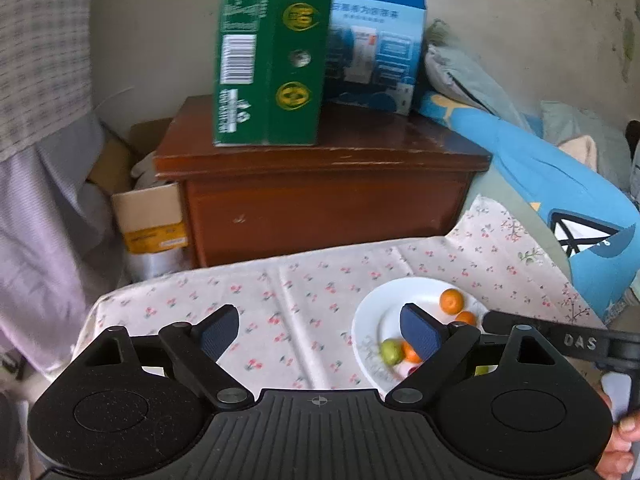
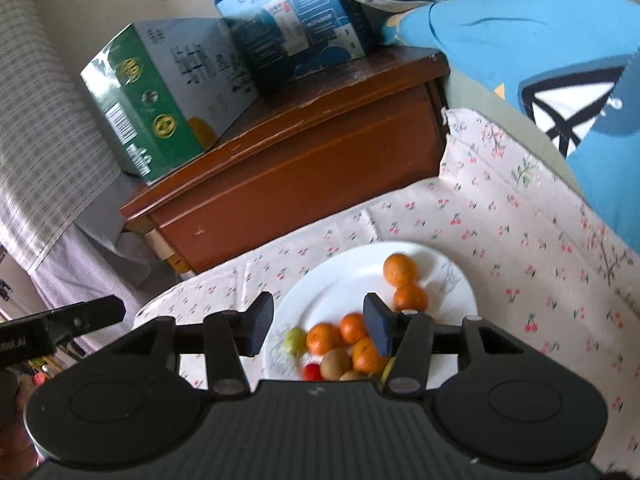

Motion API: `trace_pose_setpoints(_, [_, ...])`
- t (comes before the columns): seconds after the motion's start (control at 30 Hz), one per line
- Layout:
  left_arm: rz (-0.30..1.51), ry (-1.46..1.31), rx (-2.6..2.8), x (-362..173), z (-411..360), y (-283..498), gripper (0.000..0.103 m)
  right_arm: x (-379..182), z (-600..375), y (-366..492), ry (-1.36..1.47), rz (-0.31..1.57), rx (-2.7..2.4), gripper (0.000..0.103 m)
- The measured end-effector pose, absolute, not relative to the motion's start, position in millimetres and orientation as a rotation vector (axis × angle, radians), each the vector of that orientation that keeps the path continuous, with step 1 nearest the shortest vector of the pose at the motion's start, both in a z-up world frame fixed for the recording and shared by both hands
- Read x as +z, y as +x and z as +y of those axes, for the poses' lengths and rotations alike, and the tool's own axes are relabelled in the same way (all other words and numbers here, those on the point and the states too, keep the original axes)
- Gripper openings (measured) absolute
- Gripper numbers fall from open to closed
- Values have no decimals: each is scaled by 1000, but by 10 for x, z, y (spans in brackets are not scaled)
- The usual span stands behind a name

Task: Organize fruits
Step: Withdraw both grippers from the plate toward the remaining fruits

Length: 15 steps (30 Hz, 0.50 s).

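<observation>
- Left gripper [image 1: 320,330]: jaws spread wide apart, nothing between them, held above the flowered cloth [image 1: 240,296] to the left of the plate.
- Left gripper's right finger [image 1: 420,330]: overlaps the left part of the plate in the left wrist view; contact with plate or fruit cannot be told.
- Right gripper [image 2: 318,326]: jaws parted, nothing clamped, poised over the near half of the plate.
- White plate [image 2: 352,276]: resting flat on the cloth, near the cloth's right side.
- Two oranges [image 2: 400,270] at the far side of the plate, touching one another, set apart from the rest of the fruit.
- Three more oranges [image 2: 322,338] clustered at the near side of the plate, close together between and just below the right gripper's fingers.
- Green fruit [image 2: 295,339]: at the left end of the near cluster, just beside an orange.
- Brown fruit [image 2: 335,362]: in the near cluster, possibly a kiwi; blurred, so not certain.
- Small red fruit [image 2: 311,372]: at the near rim, partly hidden by the gripper body.
- Wooden cabinet [image 1: 320,200]: behind the cloth-covered surface.
- Green box [image 1: 272,60] and blue box [image 1: 376,36]: standing side by side on the cabinet top.
- Blue pillow [image 1: 560,200]: lying to the right of the cabinet, its edge reaching the cloth.
- Cardboard carton [image 1: 148,212]: on the floor, left of the cabinet.
- Part of the other handheld tool visible at the edge of each wrist view.
</observation>
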<state>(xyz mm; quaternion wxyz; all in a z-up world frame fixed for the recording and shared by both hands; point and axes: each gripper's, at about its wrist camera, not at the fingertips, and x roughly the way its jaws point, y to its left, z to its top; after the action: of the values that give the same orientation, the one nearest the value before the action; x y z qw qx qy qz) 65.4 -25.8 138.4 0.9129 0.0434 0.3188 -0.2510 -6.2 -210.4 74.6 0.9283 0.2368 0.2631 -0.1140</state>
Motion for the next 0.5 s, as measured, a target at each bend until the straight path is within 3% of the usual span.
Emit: trace_pose_setpoints(0.5, [721, 125, -418, 1232, 110, 522, 89, 495, -1487, -331, 427, 636, -138, 52])
